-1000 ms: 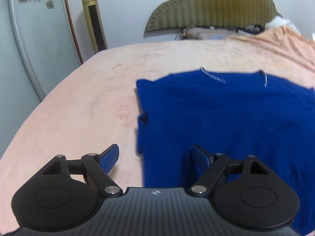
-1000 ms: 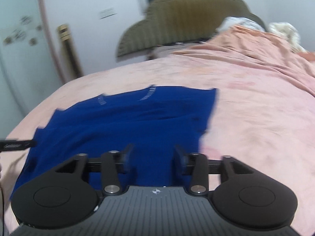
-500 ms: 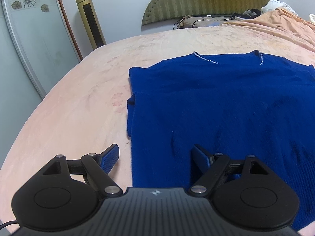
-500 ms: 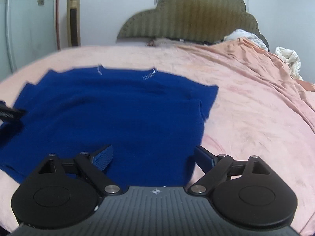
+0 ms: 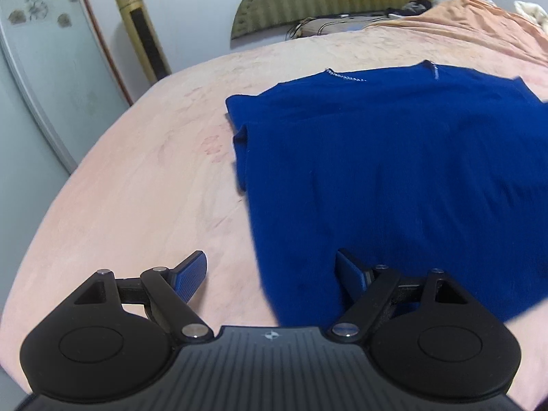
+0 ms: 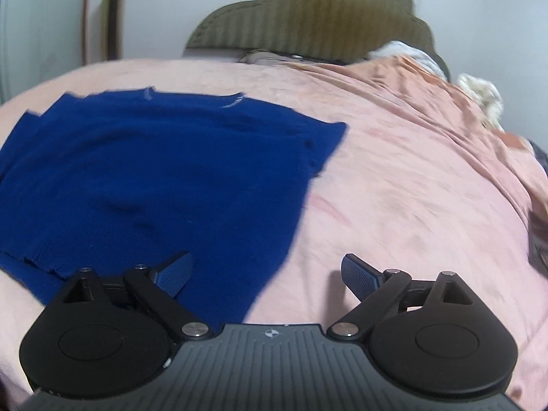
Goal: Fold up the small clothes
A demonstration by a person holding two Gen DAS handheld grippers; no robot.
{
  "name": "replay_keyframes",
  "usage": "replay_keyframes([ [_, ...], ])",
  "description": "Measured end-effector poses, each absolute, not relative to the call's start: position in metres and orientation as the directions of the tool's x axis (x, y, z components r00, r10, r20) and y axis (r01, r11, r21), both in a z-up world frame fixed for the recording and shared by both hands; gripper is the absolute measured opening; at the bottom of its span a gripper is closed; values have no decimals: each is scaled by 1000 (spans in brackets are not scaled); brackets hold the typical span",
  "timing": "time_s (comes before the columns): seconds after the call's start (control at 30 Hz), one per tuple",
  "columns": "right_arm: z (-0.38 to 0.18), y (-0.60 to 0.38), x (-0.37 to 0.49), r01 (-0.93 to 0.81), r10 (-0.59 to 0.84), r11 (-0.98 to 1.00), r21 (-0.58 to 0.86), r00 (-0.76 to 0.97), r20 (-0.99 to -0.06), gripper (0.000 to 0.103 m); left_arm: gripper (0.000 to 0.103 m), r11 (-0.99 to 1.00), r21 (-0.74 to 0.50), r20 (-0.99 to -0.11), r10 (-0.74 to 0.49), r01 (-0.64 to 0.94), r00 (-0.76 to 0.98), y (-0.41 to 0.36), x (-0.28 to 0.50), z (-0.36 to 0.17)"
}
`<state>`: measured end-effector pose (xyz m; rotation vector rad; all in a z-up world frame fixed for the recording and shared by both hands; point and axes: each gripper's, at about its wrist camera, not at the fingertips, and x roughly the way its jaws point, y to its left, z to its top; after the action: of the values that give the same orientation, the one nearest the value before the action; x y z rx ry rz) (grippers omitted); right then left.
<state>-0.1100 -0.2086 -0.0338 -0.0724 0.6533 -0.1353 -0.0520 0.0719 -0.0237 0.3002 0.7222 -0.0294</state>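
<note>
Blue knit top (image 5: 394, 178) lies flat on the pink bedspread (image 5: 137, 188), neckline far, hem near me. My left tongs (image 5: 270, 274) are spreading their jaws over its near left corner, with nothing pinched. My right tongs (image 6: 267, 274) are widening too, over the near right corner, one pad over cloth and the other over bedspread, nothing gripped. To fold well, I judge I should take both hem corners squarely, lift evenly and carry them toward the neckline so the edges meet without skew. No containers are visible.
</note>
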Motion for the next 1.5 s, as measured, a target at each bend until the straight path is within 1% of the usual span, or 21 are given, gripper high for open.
replay_keyframes([
  [0.07, -30, -214, -118, 146, -193, 981, -128, 788, -584, 94, 87, 959, 257, -654, 85, 115, 752, 80, -55, -21],
  [0.1, -27, -215, -122, 153, -200, 980, -129, 792, -577, 94, 88, 967, 237, -659, 87, 95, 747, 87, -55, -19],
  [0.2, -18, -220, -130, 131, -138, 990, -53, 819, -558, 95, 88, 991, 122, -688, 50, 47, 724, 107, -49, -12],
  [0.23, -16, -220, -131, 117, -112, 993, -26, 825, -555, 95, 88, 993, 107, -690, 45, 41, 722, 109, -48, -11],
  [0.3, -14, -215, -131, 81, -65, 997, 5, 832, -552, 95, 88, 991, 131, -682, 61, 40, 729, 104, -50, -11],
  [0.4, -23, -203, -125, 52, -69, 998, -46, 812, -580, 95, 88, 974, 216, -665, 100, 62, 740, 87, -56, -17],
  [0.5, -33, -194, -121, 61, -121, 991, -119, 782, -611, 96, 87, 977, 195, -680, 71, 87, 730, 80, -57, -20],
  [0.97, -41, -209, -125, 86, -104, 995, -58, 786, -610, 101, 87, 980, 182, -693, 69, 81, 718, 74, -56, -22],
  [1.1, -43, -212, -126, 92, -94, 995, -34, 789, -607, 103, 88, 985, 158, -692, 55, 77, 720, 77, -56, -24],
  [1.23, -48, -215, -129, 99, -79, 995, 2, 803, -591, 103, 89, 990, 111, -697, 19, 81, 717, 84, -59, -25],
  [1.37, -47, -218, -131, 97, -64, 995, 25, 806, -589, 102, 89, 996, 9, -727, -52, 85, 684, 103, -58, -21],
  [1.4, -46, -218, -132, 102, -63, 994, 32, 808, -586, 99, 89, 997, -21, -732, -68, 77, 678, 109, -57, -20],
  [1.43, -44, -220, -135, 106, -61, 993, 44, 812, -581, 93, 89, 996, -59, -737, -88, 66, 670, 116, -57, -20],
  [1.5, -42, -223, -139, 112, -48, 991, 76, 815, -578, 87, 89, 989, -138, -738, -139, 53, 660, 130, -56, -21],
])
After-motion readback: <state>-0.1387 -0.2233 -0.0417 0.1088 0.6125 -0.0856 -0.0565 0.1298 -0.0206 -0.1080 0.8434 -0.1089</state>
